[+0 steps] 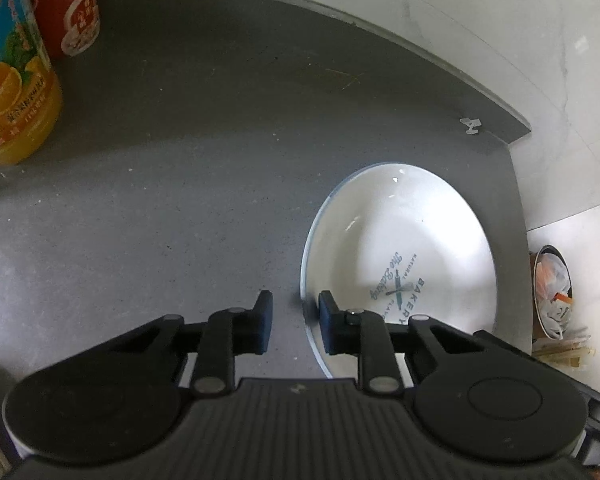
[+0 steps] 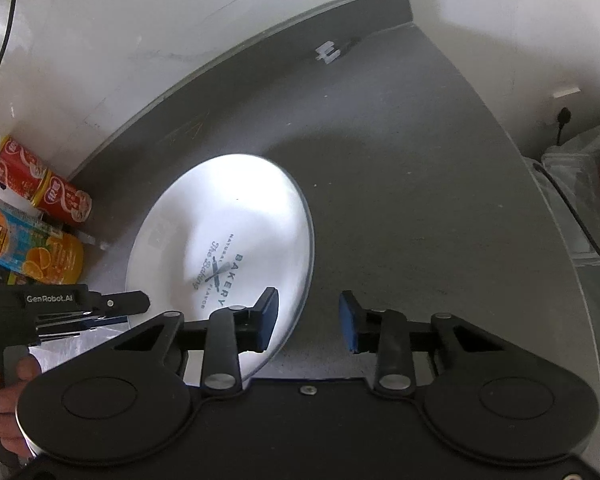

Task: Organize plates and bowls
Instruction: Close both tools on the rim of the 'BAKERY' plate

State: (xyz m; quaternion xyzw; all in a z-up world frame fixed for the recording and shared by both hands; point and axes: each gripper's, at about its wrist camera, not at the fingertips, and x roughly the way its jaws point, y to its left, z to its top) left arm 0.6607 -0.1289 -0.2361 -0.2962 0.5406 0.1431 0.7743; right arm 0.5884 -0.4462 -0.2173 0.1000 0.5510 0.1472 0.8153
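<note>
My left gripper (image 1: 292,324) has its jaws spread apart with the near edge of the white plate (image 1: 400,248) passing between them: the right pad (image 1: 327,320) sits over the plate's inside, the left pad over bare counter, and neither visibly presses the rim. My right gripper (image 2: 309,320) is likewise spread wide, straddling the opposite edge of the same plate (image 2: 228,240); its left pad (image 2: 269,316) hangs above the plate surface, its right pad above the counter, and I cannot tell whether either touches.

The dark grey counter (image 1: 180,160) runs ahead of both grippers to a white wall (image 1: 460,20). The plate lies flat on it, ahead and to the right of my left gripper, ahead and to the left of my right one, a "BAKERY" print at its centre.

Far ahead-left of the left gripper stands an orange juice bottle (image 1: 16,80), and just behind it a red can (image 1: 74,12). From the right wrist I see a hand (image 2: 4,400) gripping the left tool's handle at lower left. A bin with rubbish (image 1: 552,292) sits on the floor beyond the counter's right edge.
</note>
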